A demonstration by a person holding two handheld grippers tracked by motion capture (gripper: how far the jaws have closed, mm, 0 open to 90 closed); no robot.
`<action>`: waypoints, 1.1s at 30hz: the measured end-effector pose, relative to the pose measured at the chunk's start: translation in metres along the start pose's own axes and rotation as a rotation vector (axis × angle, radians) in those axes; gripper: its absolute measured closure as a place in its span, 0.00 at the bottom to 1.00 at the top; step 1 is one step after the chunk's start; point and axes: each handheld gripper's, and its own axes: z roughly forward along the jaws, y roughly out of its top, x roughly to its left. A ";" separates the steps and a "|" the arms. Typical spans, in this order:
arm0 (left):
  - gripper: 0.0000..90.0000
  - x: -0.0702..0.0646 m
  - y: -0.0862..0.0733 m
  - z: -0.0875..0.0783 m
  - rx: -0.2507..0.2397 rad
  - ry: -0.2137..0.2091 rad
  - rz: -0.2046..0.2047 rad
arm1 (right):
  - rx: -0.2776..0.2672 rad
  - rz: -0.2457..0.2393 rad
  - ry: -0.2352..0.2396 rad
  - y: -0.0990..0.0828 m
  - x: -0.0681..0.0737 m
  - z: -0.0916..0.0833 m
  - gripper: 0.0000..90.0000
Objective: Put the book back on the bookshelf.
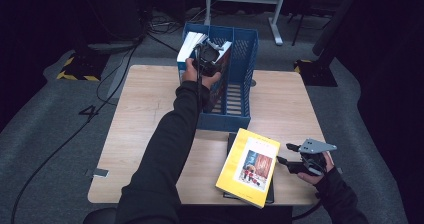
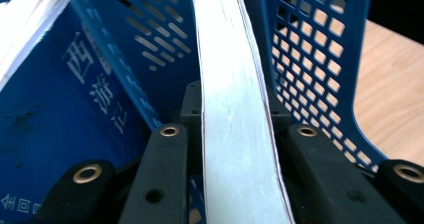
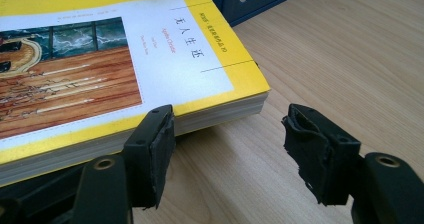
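A blue slotted file rack [image 1: 241, 79] stands at the far middle of the wooden table [image 1: 140, 114]. My left gripper [image 1: 206, 54] reaches into it from above and is shut on a dark-covered book [image 1: 221, 76]. In the left gripper view its pale page edge [image 2: 230, 59] runs up between my jaws, with the pads against both covers and the left gripper [image 2: 235, 109] deep in a slot. A yellow book [image 1: 249, 166] lies flat at the front. My right gripper [image 1: 284, 153] stands open just right of it. In the right gripper view the yellow book's [image 3: 100, 64] corner lies just beyond the right gripper [image 3: 227, 134].
Another blue book [image 2: 60, 114] with white pages [image 1: 190, 44] stands in the rack's left slot. A dark book [image 1: 231, 139] lies under the yellow one. The rack's mesh wall [image 2: 320, 59] is close on my left gripper's right. Bare table extends to the right of the rack [image 1: 285, 104].
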 end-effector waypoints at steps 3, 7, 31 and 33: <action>0.81 0.002 0.001 0.001 -0.034 0.025 -0.016 | 0.000 0.002 0.004 -0.001 -0.001 0.000 0.40; 0.81 0.005 0.009 0.001 -0.047 0.082 -0.042 | 0.000 0.002 0.007 -0.001 -0.001 0.000 0.39; 0.74 0.003 0.001 0.008 -0.040 0.148 -0.098 | 0.002 -0.002 -0.007 0.000 -0.001 0.000 0.38; 0.72 0.002 0.002 0.004 -0.039 0.144 -0.076 | 0.002 -0.001 -0.007 0.000 -0.001 0.000 0.37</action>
